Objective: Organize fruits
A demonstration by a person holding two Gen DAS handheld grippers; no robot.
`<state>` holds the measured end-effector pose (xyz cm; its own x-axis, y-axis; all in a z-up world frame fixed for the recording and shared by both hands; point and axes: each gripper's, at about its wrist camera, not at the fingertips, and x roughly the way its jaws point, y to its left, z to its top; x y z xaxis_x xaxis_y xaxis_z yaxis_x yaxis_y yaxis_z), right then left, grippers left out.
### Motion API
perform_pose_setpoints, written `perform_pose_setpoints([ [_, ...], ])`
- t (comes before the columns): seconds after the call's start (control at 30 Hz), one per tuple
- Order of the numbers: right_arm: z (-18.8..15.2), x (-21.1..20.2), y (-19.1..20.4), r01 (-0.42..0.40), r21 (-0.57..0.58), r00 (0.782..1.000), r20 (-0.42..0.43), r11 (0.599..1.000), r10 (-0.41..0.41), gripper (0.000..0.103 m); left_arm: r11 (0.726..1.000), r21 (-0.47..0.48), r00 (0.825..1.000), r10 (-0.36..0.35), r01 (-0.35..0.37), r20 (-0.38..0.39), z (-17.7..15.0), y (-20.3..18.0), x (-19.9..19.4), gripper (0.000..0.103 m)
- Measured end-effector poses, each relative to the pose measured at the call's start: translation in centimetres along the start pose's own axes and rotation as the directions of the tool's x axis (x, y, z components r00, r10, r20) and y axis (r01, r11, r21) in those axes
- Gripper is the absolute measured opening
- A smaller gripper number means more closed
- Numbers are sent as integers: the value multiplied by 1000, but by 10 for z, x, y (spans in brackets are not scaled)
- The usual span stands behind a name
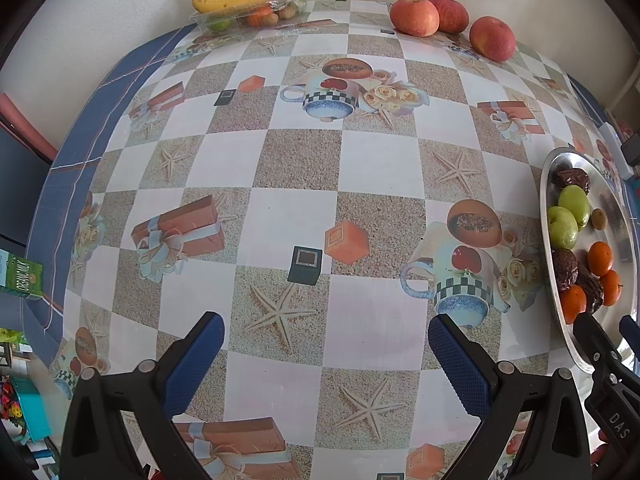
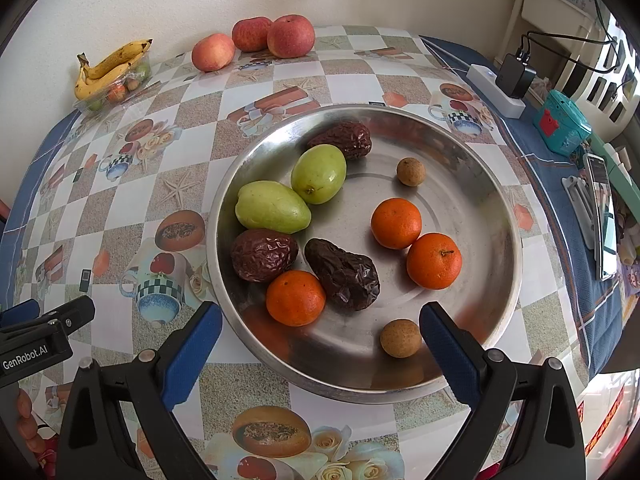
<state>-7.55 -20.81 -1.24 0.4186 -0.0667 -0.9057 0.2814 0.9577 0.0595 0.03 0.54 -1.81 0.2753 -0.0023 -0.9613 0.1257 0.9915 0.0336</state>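
The right hand-held gripper [image 2: 320, 344] hangs over the near rim of the steel plate [image 2: 496, 184], its blue fingers spread wide with nothing between them. Just inside that rim, beside the right finger, sits a small brown longan [image 2: 401, 338]. A little further into the plate lie a tangerine [image 2: 295, 298] and a wrinkled dark date [image 2: 343, 275] touching each other, with a second date [image 2: 263, 255] to their left. Two more tangerines [image 2: 416, 242] rest against one another toward the plate's right side. Beyond these are two green fruits [image 2: 296, 192] side by side, another longan [image 2: 410, 172], and a third date [image 2: 345, 139] at the far side.

Left of the plate, the left hand-held gripper [image 1: 326, 364] hovers over bare checked tabletop [image 1: 304, 168], fingers likewise wide apart and empty.

Well beyond the plate, along the wall, three red apples [image 2: 256, 40] stand close together. Further left of them, a clear plastic tray [image 2: 120, 92] holds small fruit, with a bunch of bananas [image 2: 110, 68] laid on top.
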Motion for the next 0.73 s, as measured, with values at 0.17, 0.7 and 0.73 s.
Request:
perform_pose_setpoints([
  [0.17,0,0,0,0,1,1000,0,1000,0,99,1000,-1,1000,1,-1,0,-1,0,0,103],
  [0.7,0,0,1,0,0,1000,-1,1000,0,99,1000,-7,999,6,-5,34,-1,4,-4,103],
  [0.73,0,0,0,0,0,1000,-1,1000,0,99,1000,-7,999,3,-3,42,0,5,-6,103],
])
